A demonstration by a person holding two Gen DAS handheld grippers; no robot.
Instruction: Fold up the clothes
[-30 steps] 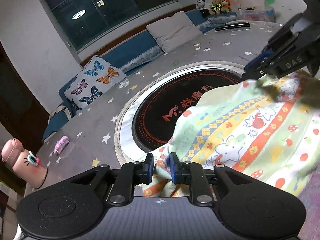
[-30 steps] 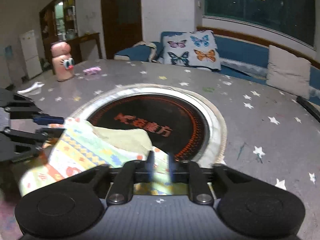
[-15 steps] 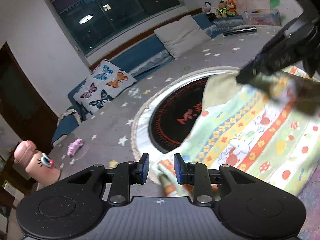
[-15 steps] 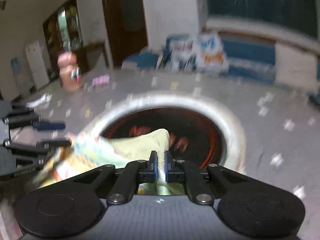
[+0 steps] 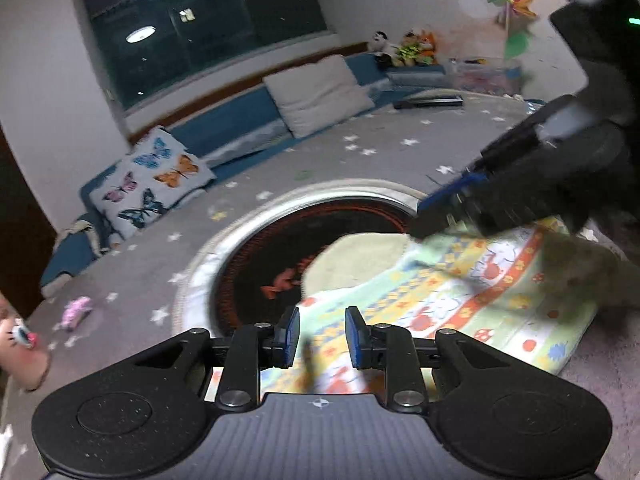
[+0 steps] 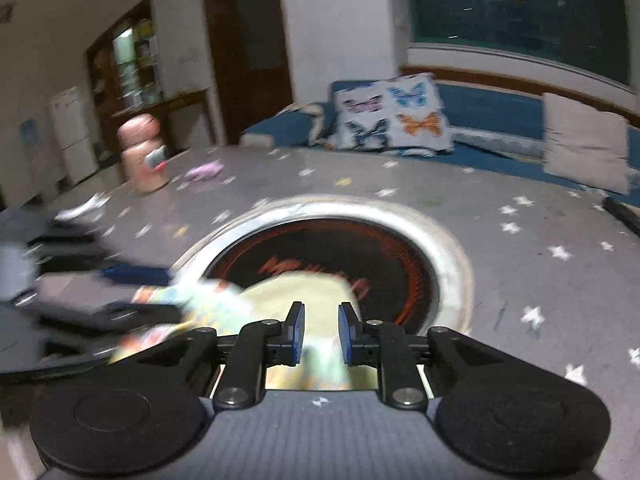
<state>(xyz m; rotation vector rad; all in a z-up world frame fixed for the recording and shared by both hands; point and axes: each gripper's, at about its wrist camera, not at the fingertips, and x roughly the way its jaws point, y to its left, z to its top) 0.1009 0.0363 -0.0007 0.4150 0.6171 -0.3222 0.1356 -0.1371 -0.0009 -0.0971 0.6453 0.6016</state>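
- One patterned cloth (image 5: pixel 460 300), lower right, on starry table (image 5: pixel 280 168).
- Two grippers: left gripper (image 5: pixel 322 334) spread, closing over cloth; right gripper (image 6: pixel 321 334) opening, cloth between pads.
- Two cushions, upper frame.

2 close, blurry wrist views, seemingly sharing round mat (image 5: pixel 240 240).

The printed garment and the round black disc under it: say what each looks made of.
Printed garment: soft woven or knit cloth, matte; it drapes and creases, with a plain pale-yellow underside turned up. Round black disc: looks like glass or glossy ceramic with red printed lettering, set in a shiny metal-looking ring; blur leaves this uncertain.
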